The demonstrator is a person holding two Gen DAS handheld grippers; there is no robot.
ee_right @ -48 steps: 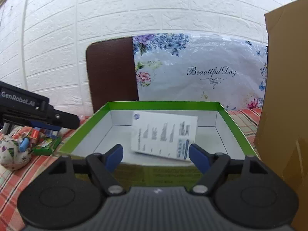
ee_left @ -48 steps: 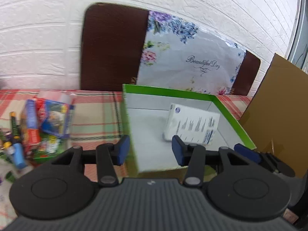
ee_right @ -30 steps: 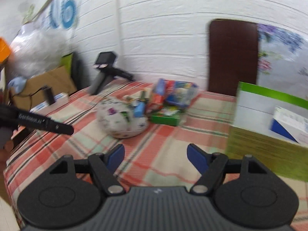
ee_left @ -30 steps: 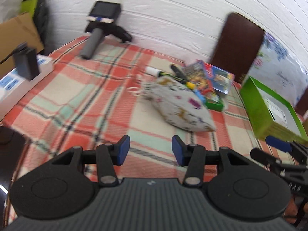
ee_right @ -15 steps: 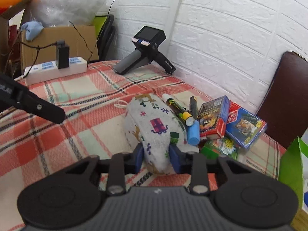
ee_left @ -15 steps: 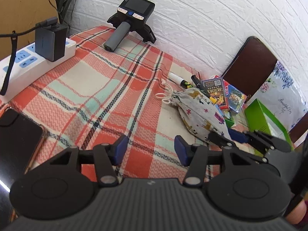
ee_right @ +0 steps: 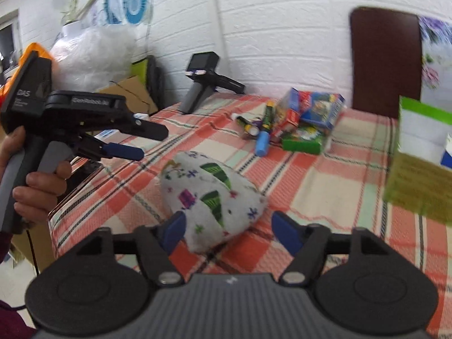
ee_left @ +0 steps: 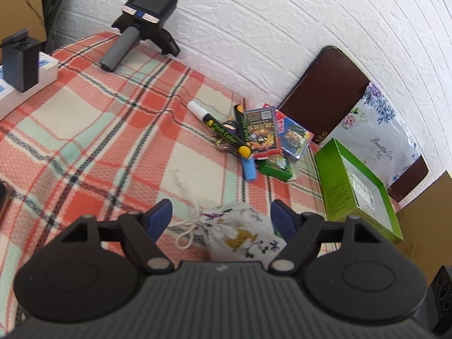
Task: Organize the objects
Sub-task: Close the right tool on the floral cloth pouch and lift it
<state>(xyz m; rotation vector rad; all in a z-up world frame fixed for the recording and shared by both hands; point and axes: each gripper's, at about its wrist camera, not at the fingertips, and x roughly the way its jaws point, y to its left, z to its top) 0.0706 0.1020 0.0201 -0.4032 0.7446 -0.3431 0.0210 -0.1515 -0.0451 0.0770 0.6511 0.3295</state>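
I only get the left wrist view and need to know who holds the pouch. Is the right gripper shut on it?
Observer: No. The right gripper is open, its jaws on either side of the pouch, which lies on the tablecloth.
Operator: Where does my left gripper sit from that side?
Observer: The left gripper hangs over the table's left side, apart from the pouch, with a hand on its handle.
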